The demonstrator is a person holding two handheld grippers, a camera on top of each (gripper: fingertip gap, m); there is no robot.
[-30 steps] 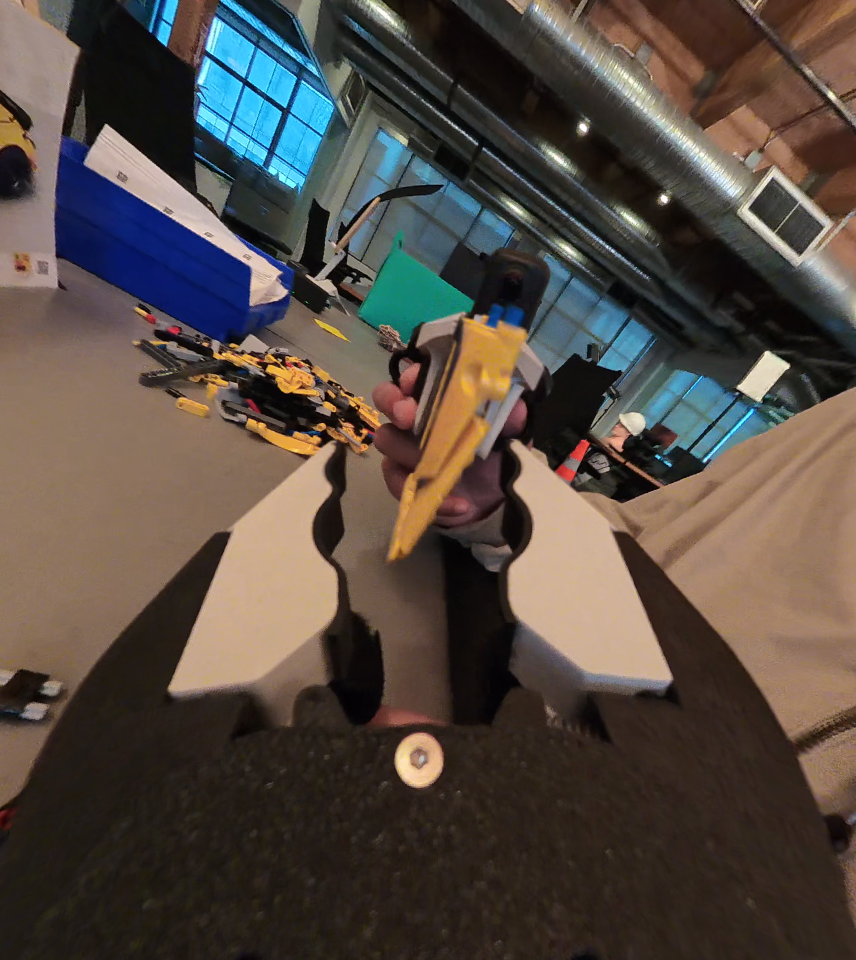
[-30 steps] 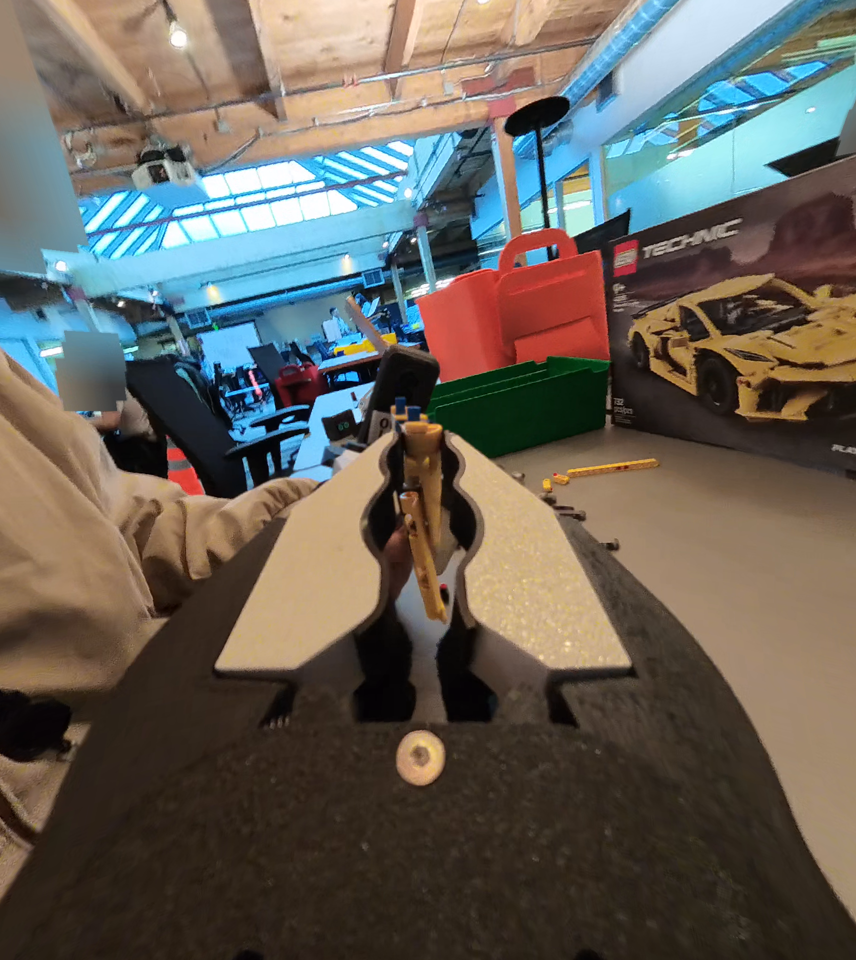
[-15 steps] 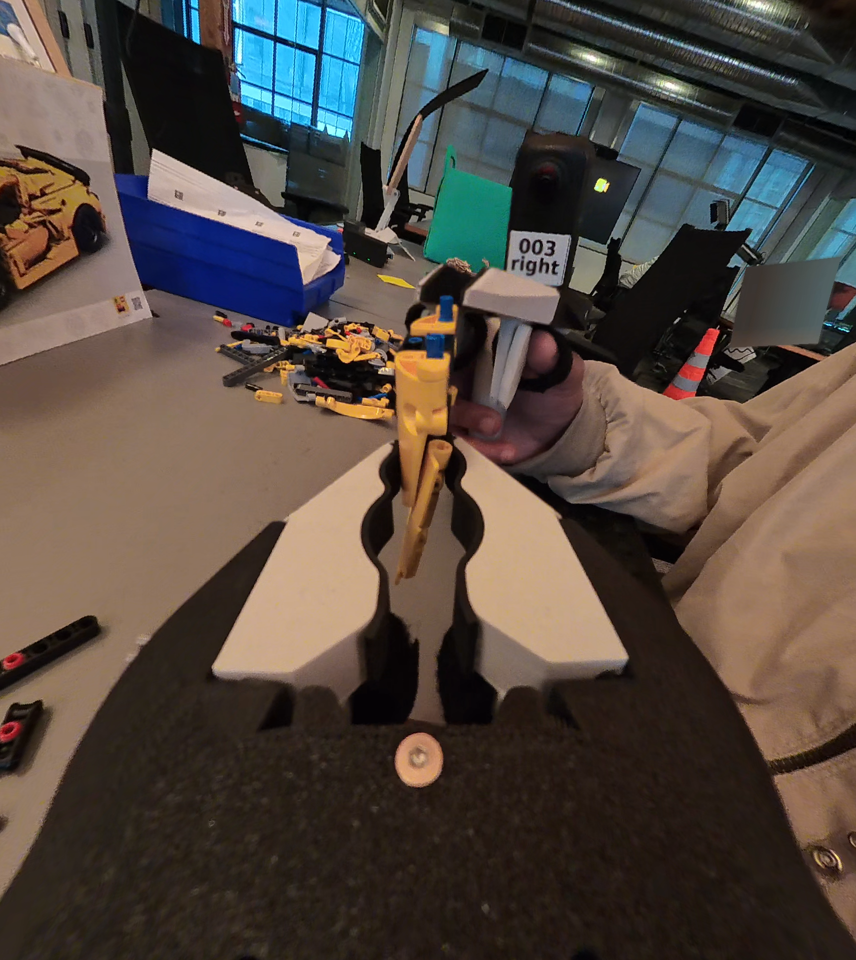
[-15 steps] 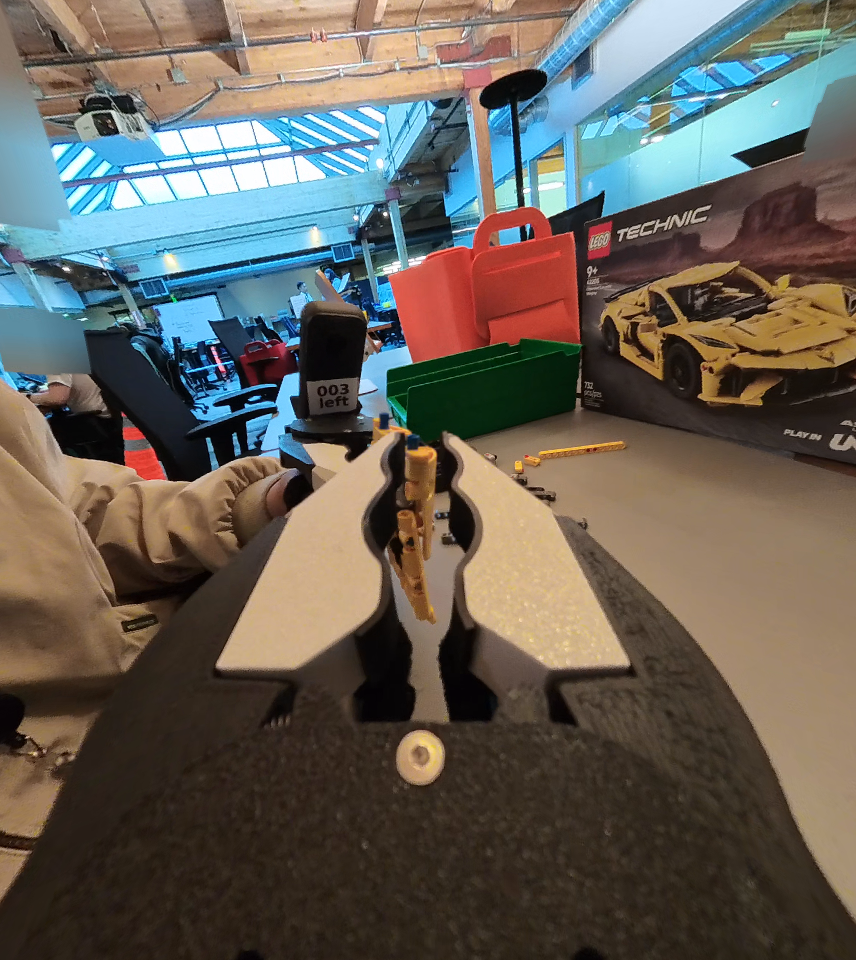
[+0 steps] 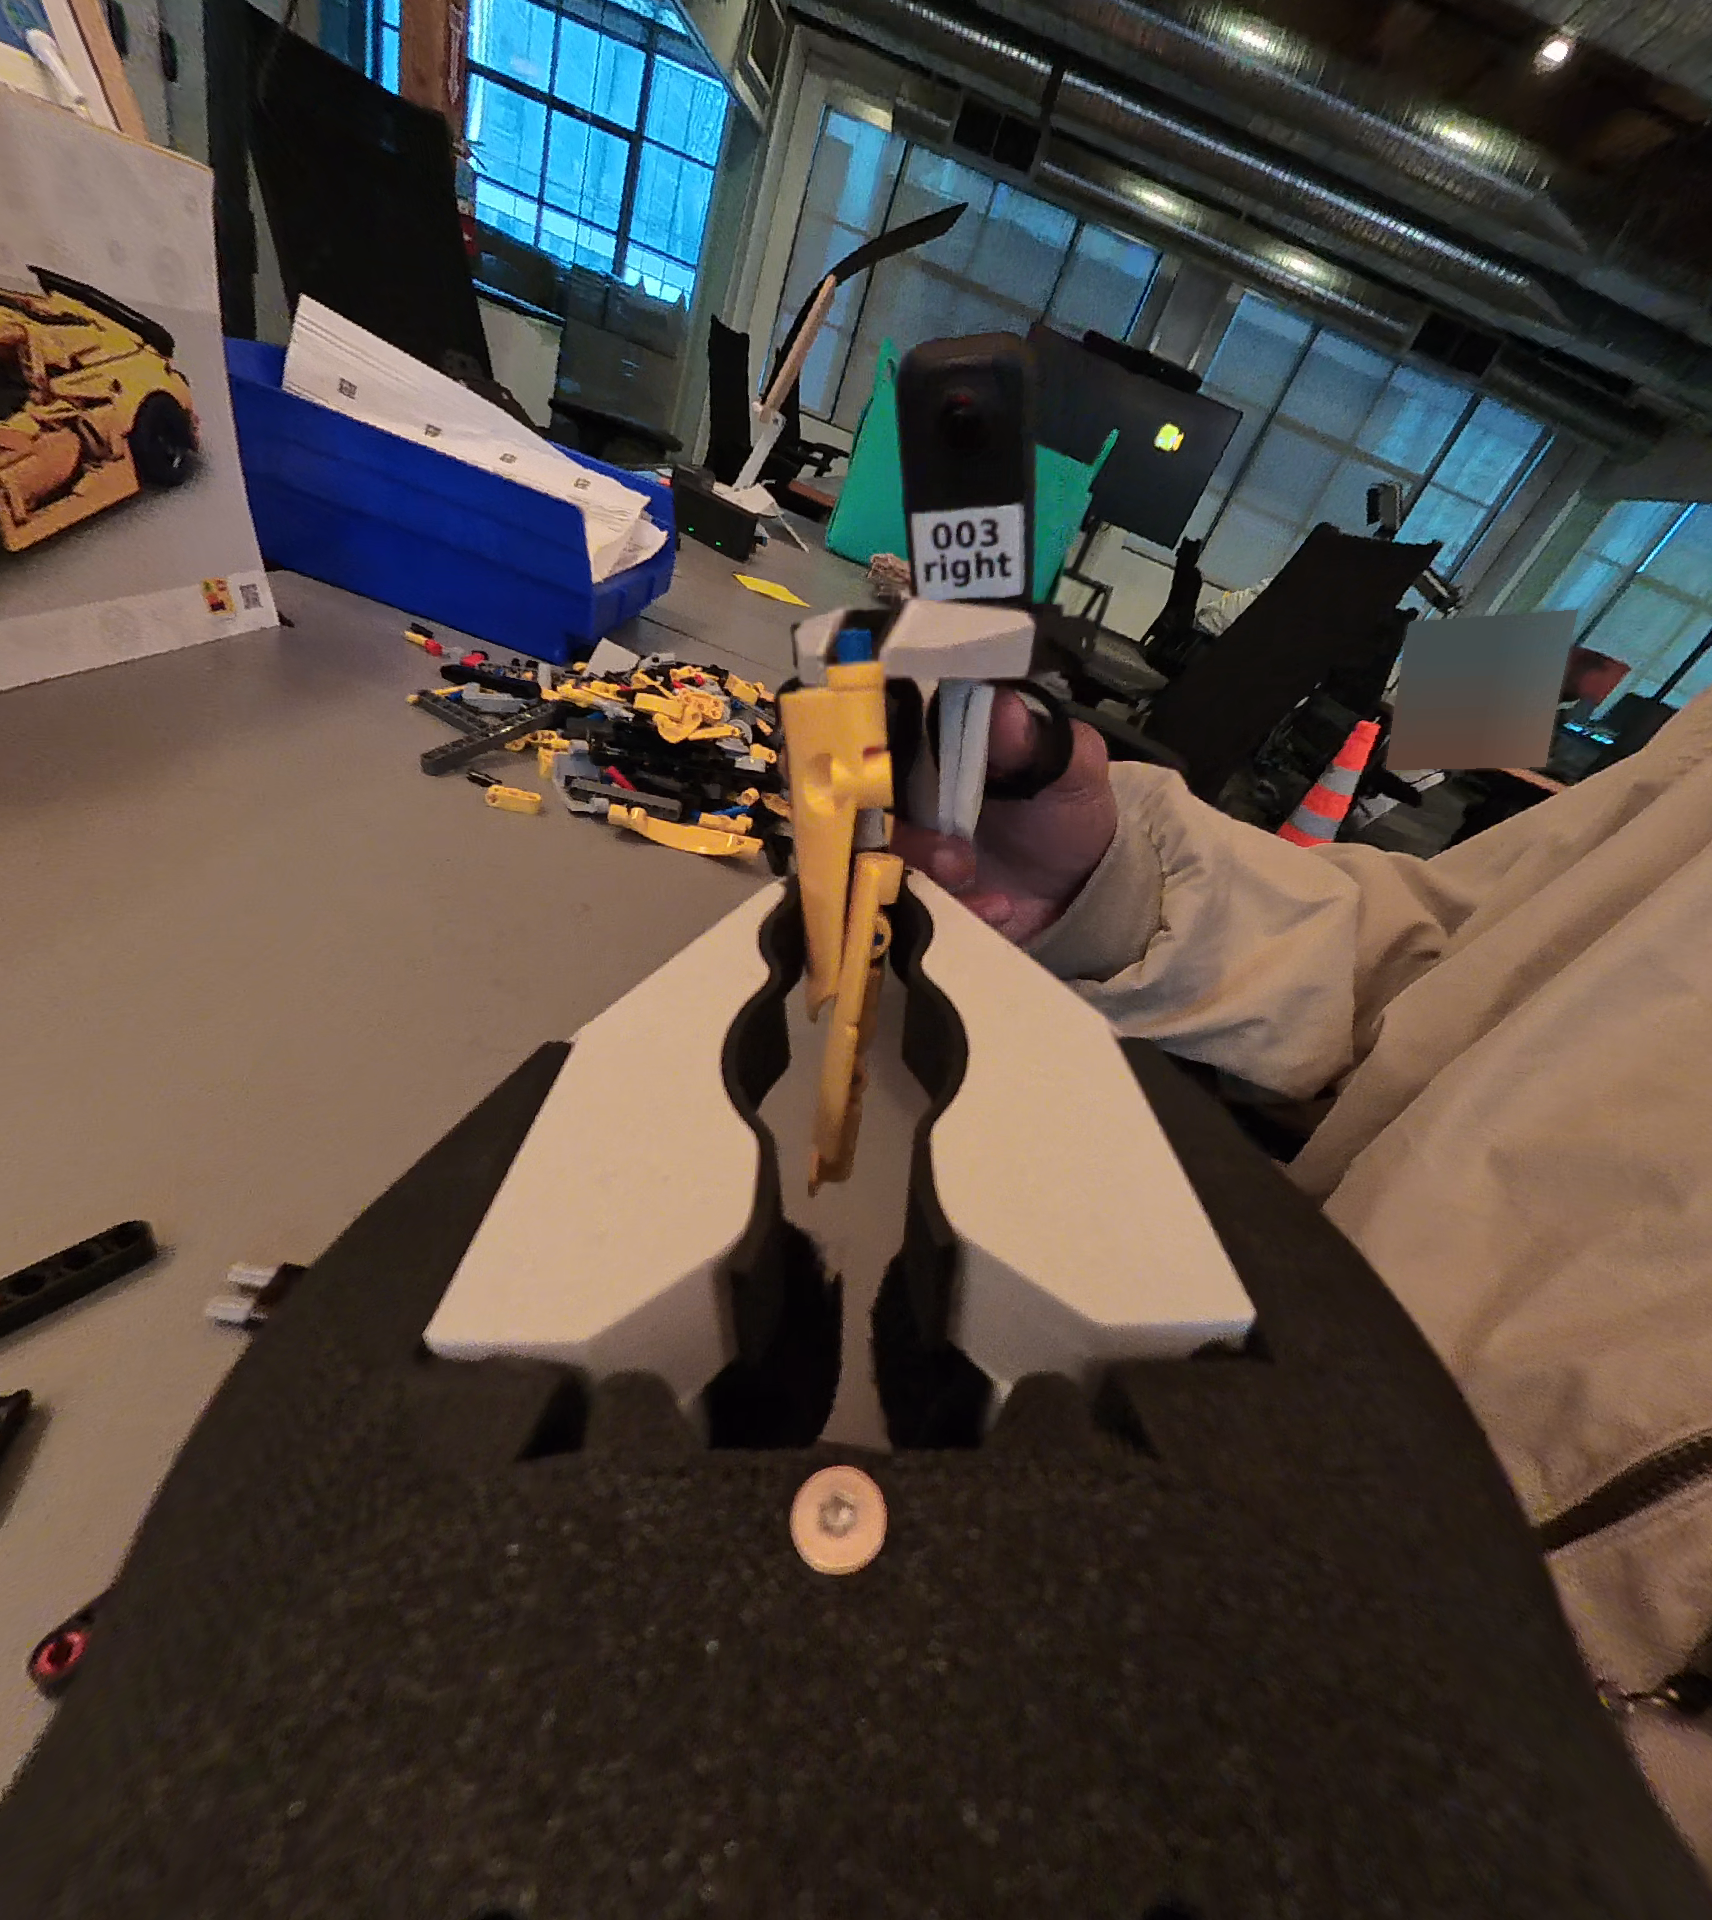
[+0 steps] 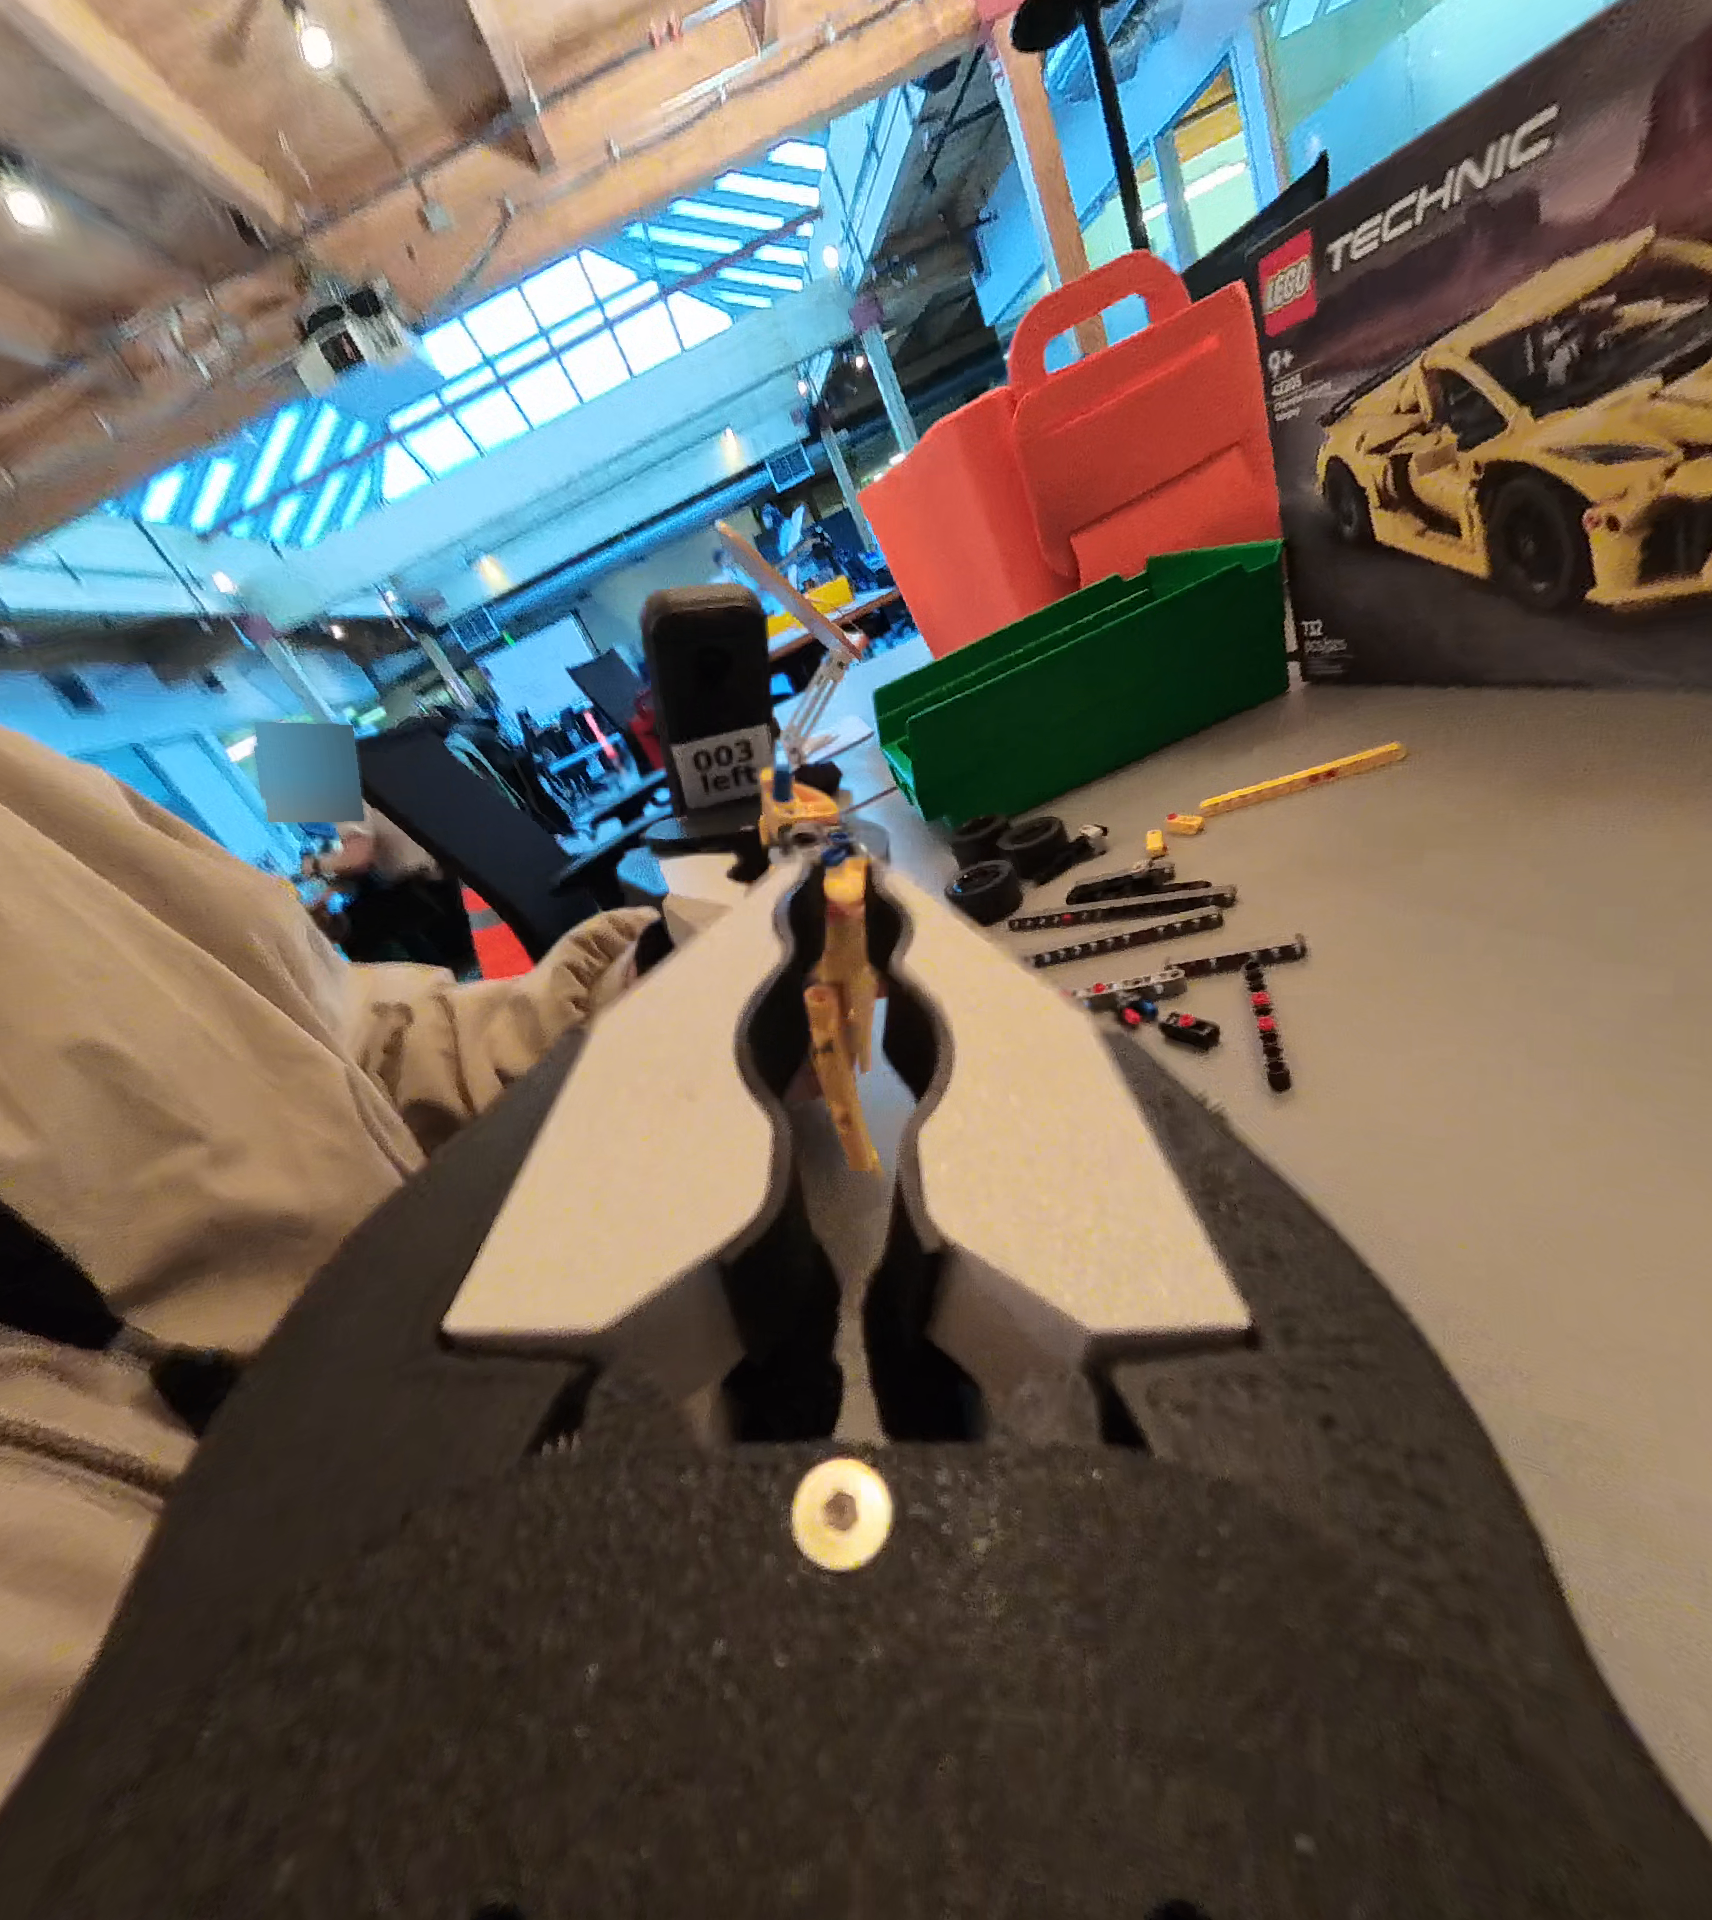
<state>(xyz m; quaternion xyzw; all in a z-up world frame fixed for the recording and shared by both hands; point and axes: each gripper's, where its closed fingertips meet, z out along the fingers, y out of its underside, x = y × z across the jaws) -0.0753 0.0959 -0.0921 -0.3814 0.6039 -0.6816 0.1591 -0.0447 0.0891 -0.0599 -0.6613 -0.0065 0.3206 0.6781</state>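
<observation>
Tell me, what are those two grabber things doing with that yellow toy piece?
A person holds a grabber in each hand. The left gripper and right gripper both pinch one yellow plastic brick assembly, held up above the grey table. A pile of loose yellow and black bricks lies behind, near a blue plastic bin.

Around you is an open workshop: tall gridded windows (image 5: 561,156) glow blue, a metal duct (image 5: 1351,197) crosses the dark ceiling, timber beams (image 6: 623,177) frame a skylight (image 6: 561,343), and black chairs (image 5: 1288,644) stand beyond the grey counter (image 5: 156,935).
</observation>
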